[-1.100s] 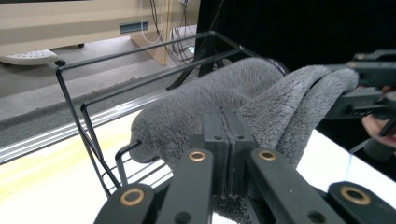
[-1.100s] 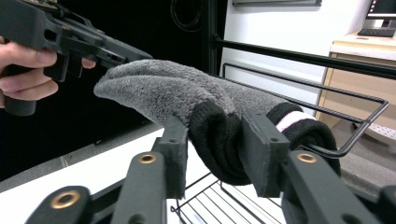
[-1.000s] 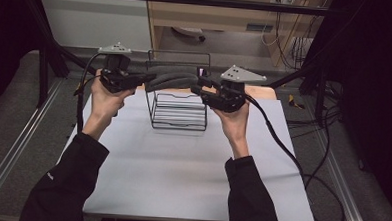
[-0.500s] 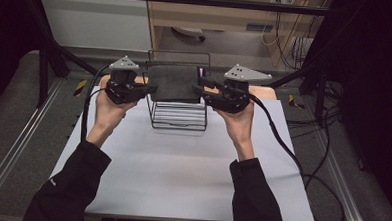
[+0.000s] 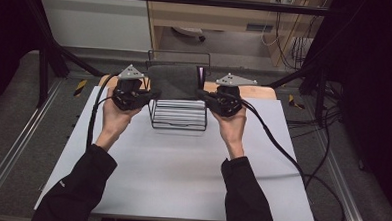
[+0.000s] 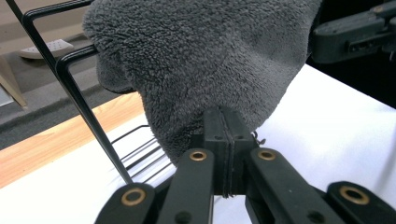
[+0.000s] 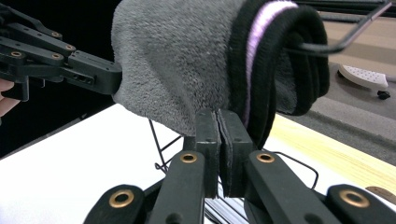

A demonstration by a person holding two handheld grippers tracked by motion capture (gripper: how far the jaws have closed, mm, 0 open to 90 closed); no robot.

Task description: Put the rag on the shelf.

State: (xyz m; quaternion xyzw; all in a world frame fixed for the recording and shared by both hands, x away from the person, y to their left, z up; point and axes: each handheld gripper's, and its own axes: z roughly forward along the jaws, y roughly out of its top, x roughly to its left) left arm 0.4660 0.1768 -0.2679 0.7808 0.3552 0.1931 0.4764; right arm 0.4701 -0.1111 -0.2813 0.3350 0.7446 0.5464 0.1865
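The lower edge of the grey towel [image 5: 174, 81] is hidden behind both grippers in the high view, and the rack's [image 5: 178, 121] top bars are mostly covered by the cloth draped over them. Both forearms reach forward, level and mirrored, the left gripper [image 5: 153, 93] clenched on the towel's left end and the right gripper [image 5: 202, 94], whose jaws have just been closing, pinching its purple-striped right end. The wire rack stands on the white tabletop [image 5: 171, 174] between the hands, cables trailing aside.

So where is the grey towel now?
In the high view the grey towel hangs over the black wire rack at the table's far middle, between both grippers.
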